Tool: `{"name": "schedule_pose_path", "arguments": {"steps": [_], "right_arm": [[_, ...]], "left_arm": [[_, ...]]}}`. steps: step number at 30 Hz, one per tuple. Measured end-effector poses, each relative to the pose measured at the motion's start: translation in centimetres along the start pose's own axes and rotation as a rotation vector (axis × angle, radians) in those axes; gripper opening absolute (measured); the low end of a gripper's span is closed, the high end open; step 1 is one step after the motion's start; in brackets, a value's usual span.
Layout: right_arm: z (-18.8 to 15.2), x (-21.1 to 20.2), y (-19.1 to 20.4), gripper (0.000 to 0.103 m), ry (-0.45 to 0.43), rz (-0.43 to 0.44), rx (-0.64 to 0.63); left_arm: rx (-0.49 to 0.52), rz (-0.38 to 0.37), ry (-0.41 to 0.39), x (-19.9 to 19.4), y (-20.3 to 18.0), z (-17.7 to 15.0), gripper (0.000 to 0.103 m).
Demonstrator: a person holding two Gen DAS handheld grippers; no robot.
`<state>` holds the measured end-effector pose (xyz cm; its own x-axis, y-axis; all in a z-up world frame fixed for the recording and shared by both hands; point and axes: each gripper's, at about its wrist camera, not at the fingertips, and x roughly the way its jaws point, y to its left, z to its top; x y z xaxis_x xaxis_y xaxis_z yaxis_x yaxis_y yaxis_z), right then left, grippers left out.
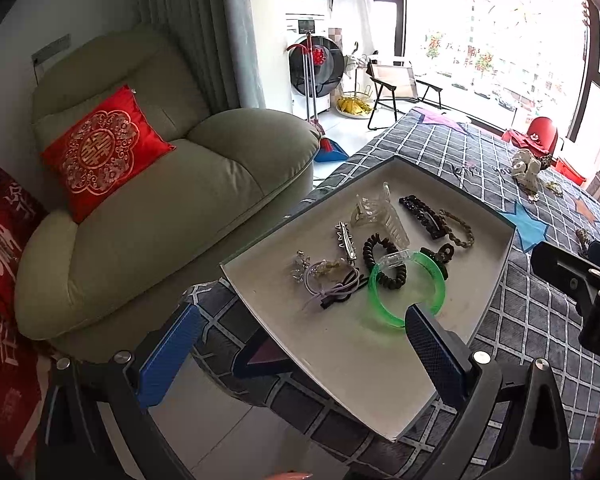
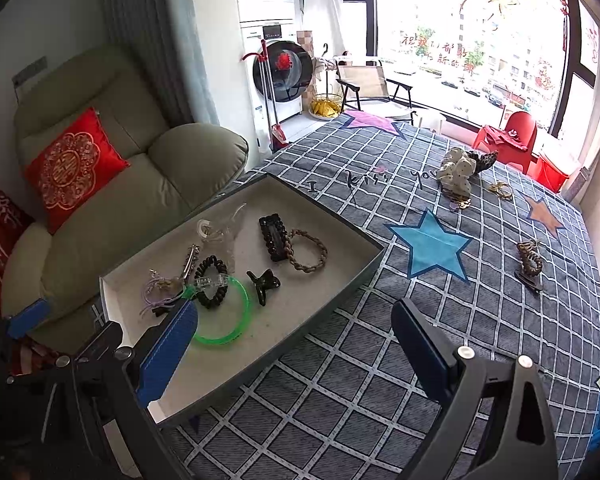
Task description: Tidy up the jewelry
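Jewelry sits heaped in the shallow tray (image 2: pixel 340 280) on the checked blanket (image 2: pixel 420 380): green bangle (image 2: pixel 244 308) at 6 o'clock, braided bracelet (image 2: pixel 308 254) toward 2. Both the left gripper (image 1: pixel 300 344) and right gripper (image 2: pixel 296 336) hover spread wide, grasping nothing. A scrunchie (image 2: pixel 456 174) lies well apart.

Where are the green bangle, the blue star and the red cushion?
green bangle (image 2: pixel 247 300): right wrist view, its right-hand rim.
blue star (image 2: pixel 432 246): right wrist view, its middle.
red cushion (image 1: pixel 102 150): left wrist view, its gold emblem.

Checked bed (image 2: pixel 380 380) w/ tray (image 2: pixel 352 280), scrunchies (image 2: pixel 456 176).
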<state>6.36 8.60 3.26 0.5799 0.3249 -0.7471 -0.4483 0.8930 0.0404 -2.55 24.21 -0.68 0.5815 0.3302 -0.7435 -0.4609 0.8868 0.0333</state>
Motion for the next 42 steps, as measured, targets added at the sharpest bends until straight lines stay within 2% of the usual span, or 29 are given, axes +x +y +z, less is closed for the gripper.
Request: {"name": "schedule_pose_path", "arguments": {"steps": [42], "right_arm": [[0.0, 0.6, 0.3, 0.098, 0.008, 0.009, 0.0]], "left_arm": [[-0.013, 0.006, 0.023, 1.1, 0.0, -0.1, 0.103]]}}
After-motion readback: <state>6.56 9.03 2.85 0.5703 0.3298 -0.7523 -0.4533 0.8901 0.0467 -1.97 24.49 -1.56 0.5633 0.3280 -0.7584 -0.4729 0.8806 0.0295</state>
